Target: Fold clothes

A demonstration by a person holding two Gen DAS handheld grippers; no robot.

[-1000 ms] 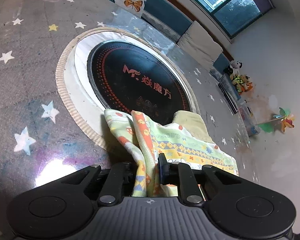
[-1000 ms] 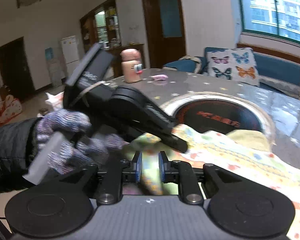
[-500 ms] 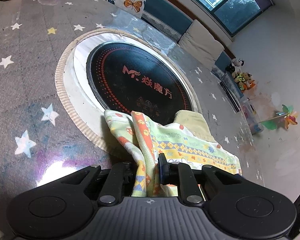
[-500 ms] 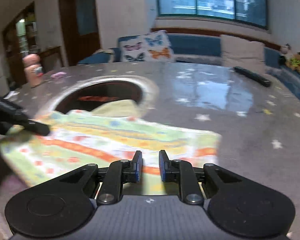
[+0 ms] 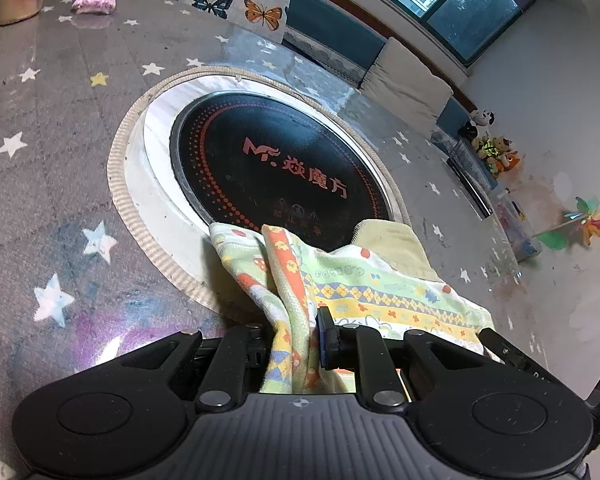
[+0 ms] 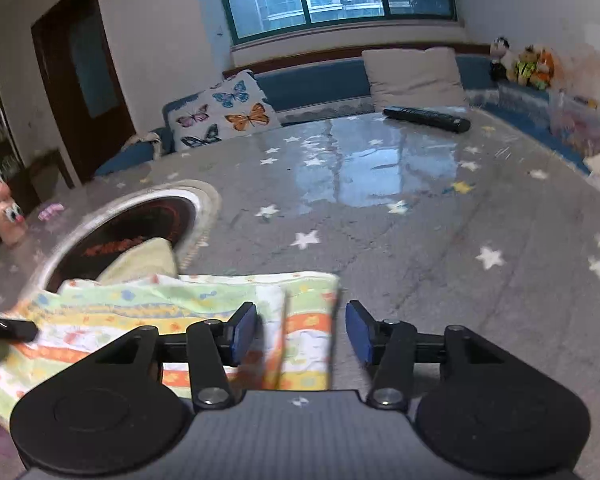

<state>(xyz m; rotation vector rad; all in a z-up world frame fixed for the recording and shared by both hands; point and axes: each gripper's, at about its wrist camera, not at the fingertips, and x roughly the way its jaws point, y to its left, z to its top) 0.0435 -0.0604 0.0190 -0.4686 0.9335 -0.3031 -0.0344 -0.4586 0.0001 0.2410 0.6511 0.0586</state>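
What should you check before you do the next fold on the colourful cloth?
1. Left gripper holds the cloth: ok, its pads pinch a bunched fold.
2. Right gripper lets go: ok so far, its jaws are opening and the cloth's edge lies between the pads, not pressed.
3. Cloth lies flat on the table: not ok, it bunches up at the left gripper.
4. Cloth keeps off the black round cooker: not ok, one corner lies over its rim.
5. Remote is out of the way: ok, it lies at the far edge.
6. Fold edges line up: cannot tell, the picture is blurred there.
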